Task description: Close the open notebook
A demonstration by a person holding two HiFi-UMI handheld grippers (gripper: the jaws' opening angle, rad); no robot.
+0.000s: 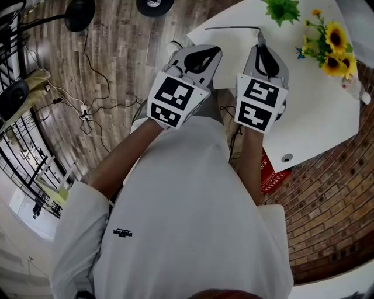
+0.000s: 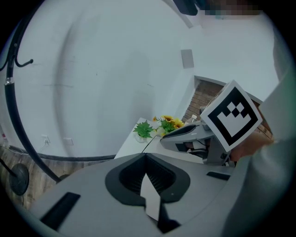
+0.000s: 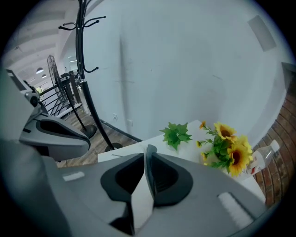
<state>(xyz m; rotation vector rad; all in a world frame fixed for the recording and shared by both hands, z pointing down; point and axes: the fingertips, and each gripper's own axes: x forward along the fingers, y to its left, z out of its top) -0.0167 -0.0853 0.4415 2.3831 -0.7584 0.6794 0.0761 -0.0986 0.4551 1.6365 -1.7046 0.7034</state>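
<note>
The notebook [image 1: 231, 58] shows as a flat white sheet with a thin dark far edge, on the near part of the white table [image 1: 315, 117]. Both grippers hide much of it, and I cannot tell how its pages lie. My left gripper [image 1: 216, 52] hangs over its left side, held close to my body, jaws together with nothing between them [image 2: 145, 155]. My right gripper [image 1: 259, 36] is over its right side, tips meeting and empty [image 3: 149, 149]. Each gripper sees the other beside it: the right gripper [image 2: 185, 132] and the left gripper [image 3: 55, 132].
A small green plant [image 1: 282, 9], a bunch of sunflowers [image 1: 330, 49] and a clear bottle [image 1: 353, 87] stand at the table's far side. A red object [image 1: 272, 172] lies under the table. Cables [image 1: 87, 111] cross the wooden floor. A coat stand [image 3: 85, 69] rises at the left.
</note>
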